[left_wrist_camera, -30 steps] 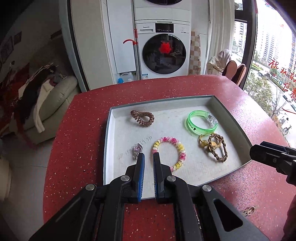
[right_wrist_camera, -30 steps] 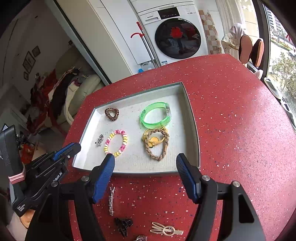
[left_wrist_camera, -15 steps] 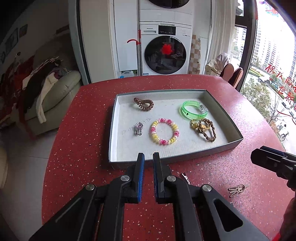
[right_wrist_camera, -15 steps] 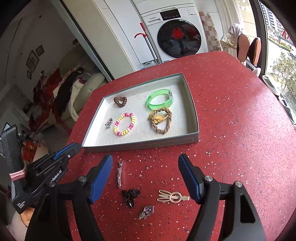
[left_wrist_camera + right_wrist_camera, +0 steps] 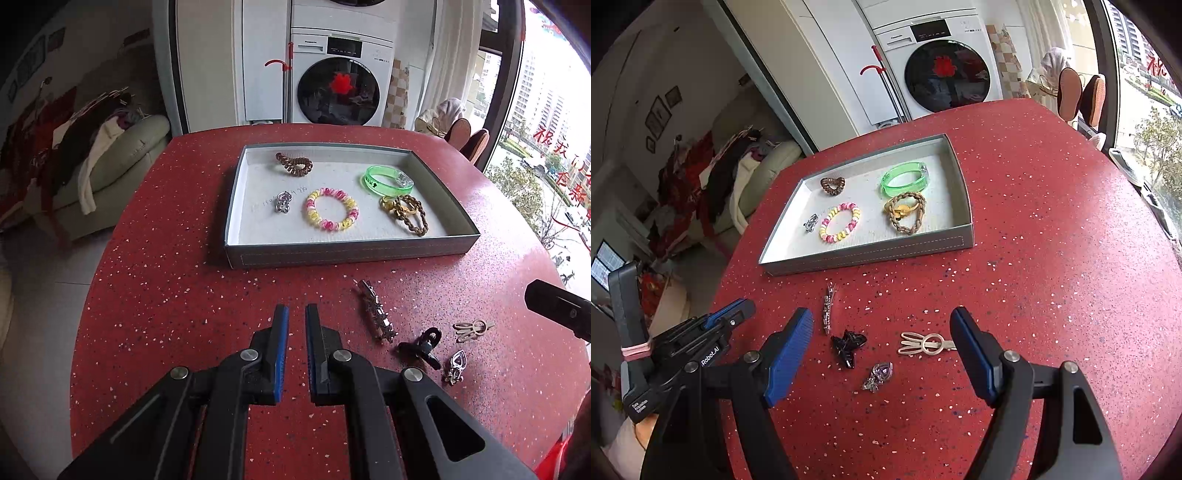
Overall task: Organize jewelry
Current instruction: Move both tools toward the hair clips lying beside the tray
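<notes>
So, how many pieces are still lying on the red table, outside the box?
4, all in front of the box: a long silver clip, a black claw clip, a beige clip, and a small silver charm nearest the camera.

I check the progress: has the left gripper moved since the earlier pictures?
Yes. The left gripper backed off the grey tray; its tips are now over the red table.

Both grippers have drawn back from the tray [image 5: 351,254] toward the near side of the table [image 5: 155,258] — the left gripper [image 5: 296,321], once over the tray floor, now hangs above bare red surface. The right gripper [image 5: 882,332] has just been opening wider, nothing between its jaws. Four loose pieces have come into view — a silver clip [image 5: 828,308], a black claw [image 5: 847,345], a gold clip [image 5: 925,344], a pendant [image 5: 879,376].
</notes>
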Tool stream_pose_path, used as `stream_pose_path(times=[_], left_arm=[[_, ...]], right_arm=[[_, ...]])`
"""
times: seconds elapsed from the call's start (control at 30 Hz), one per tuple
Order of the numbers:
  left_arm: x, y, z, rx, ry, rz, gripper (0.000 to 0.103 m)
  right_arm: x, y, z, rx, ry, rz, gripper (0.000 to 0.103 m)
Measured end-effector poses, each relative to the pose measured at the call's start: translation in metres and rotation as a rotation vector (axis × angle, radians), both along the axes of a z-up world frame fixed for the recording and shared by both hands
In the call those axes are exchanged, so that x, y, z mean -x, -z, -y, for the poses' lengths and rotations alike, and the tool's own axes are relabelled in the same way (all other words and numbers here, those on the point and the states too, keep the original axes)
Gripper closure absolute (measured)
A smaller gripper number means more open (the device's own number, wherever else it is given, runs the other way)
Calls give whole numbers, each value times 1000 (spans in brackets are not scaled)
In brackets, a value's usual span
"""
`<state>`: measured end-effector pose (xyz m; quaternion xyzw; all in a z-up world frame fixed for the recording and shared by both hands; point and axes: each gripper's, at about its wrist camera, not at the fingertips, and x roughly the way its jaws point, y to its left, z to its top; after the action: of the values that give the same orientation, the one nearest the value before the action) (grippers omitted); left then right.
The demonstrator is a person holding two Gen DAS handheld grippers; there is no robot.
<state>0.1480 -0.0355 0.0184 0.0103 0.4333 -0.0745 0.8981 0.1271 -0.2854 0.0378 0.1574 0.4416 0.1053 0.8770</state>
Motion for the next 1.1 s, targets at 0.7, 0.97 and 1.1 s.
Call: stream_pose_path(times=[0.7,0.97,1.1], left_arm=[[22,17,8,-33,-21,18,0],[31,26,19,-67,9,-21,0],[31,31,22,-103,16,-32,0]], right_arm=[[27,6,-1,-11,-34,71,0],[33,21,10,27,-33,19,0],[38,26,24,39,-16,-2,0]])
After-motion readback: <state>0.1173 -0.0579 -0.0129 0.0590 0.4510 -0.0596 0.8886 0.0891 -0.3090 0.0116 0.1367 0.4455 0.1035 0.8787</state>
